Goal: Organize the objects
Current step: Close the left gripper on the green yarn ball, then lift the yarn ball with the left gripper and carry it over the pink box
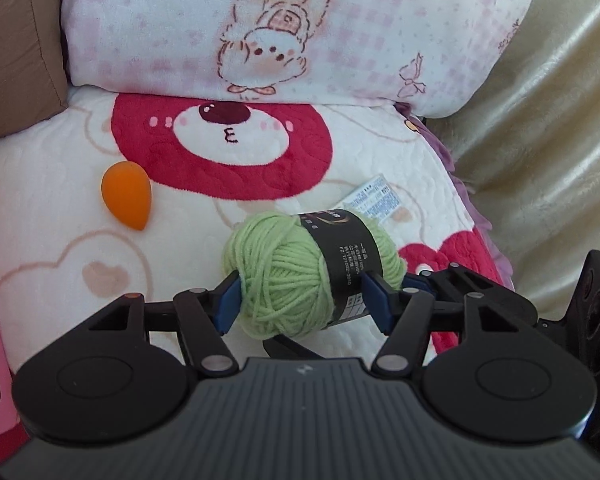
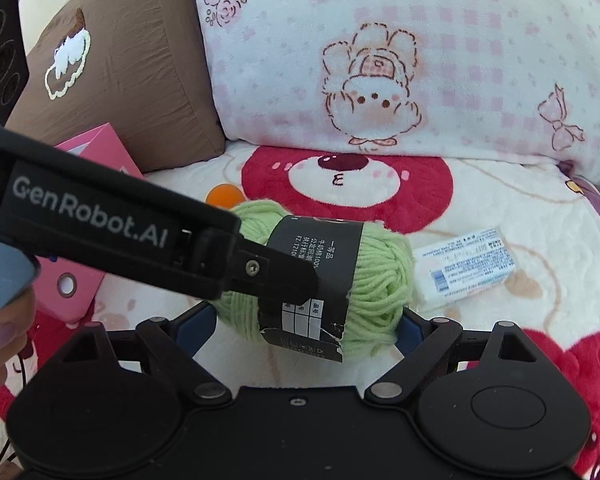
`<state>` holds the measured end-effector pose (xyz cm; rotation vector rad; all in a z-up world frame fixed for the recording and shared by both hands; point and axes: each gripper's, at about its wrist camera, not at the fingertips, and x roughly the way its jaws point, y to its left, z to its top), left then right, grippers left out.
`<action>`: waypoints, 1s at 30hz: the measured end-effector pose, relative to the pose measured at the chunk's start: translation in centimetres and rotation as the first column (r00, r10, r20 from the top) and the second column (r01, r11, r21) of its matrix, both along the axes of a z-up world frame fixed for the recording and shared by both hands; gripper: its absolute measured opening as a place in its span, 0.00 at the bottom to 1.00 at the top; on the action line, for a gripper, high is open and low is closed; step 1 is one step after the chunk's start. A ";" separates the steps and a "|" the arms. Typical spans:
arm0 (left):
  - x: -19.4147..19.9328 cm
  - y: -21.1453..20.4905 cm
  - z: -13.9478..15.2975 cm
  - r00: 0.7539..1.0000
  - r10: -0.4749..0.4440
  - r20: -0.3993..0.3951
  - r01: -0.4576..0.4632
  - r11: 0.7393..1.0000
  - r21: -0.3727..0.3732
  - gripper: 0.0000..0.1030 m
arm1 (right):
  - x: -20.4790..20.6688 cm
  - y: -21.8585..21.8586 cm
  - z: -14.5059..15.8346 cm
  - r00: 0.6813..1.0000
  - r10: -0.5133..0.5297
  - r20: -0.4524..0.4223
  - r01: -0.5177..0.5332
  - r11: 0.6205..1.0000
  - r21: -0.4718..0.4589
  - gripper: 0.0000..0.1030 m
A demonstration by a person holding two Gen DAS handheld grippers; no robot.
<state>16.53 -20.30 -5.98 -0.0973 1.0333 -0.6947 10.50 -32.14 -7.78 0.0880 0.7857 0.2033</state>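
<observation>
- The left claw [image 1: 302, 294] is gripping the green yarn ball [image 1: 300, 268] above the blanket [image 1: 60, 220].
- The right claw [image 2: 306, 330] is standing released around the yarn.

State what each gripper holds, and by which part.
Left gripper clamps the green yarn ball across its sides, at the black label. Right gripper: open, holding nothing.

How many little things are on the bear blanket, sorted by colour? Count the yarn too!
Green: 1, the yarn ball, held in the left gripper
Orange: 1, the teardrop sponge
White: 1, the printed packet
Pink: 1, the pink box
Total: 4
</observation>
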 end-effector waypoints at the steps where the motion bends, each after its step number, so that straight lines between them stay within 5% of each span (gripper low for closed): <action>1: -0.3 0.1 0.2 1.000 -0.012 -0.009 0.011 1.000 -0.005 0.59 | -0.2 0.3 0.4 1.000 -0.015 -0.018 0.015 1.000 -0.013 0.90; 11: -3.7 3.2 3.7 0.999 -0.023 -0.045 0.020 0.997 -0.074 0.60 | -4.6 3.2 4.3 1.000 -0.020 0.013 0.020 0.999 -0.033 0.90; 30: -9.6 9.8 8.5 0.998 0.013 -0.057 -0.010 0.999 0.050 0.63 | -9.4 9.2 8.6 0.986 0.164 -0.010 -0.164 0.986 -0.007 0.90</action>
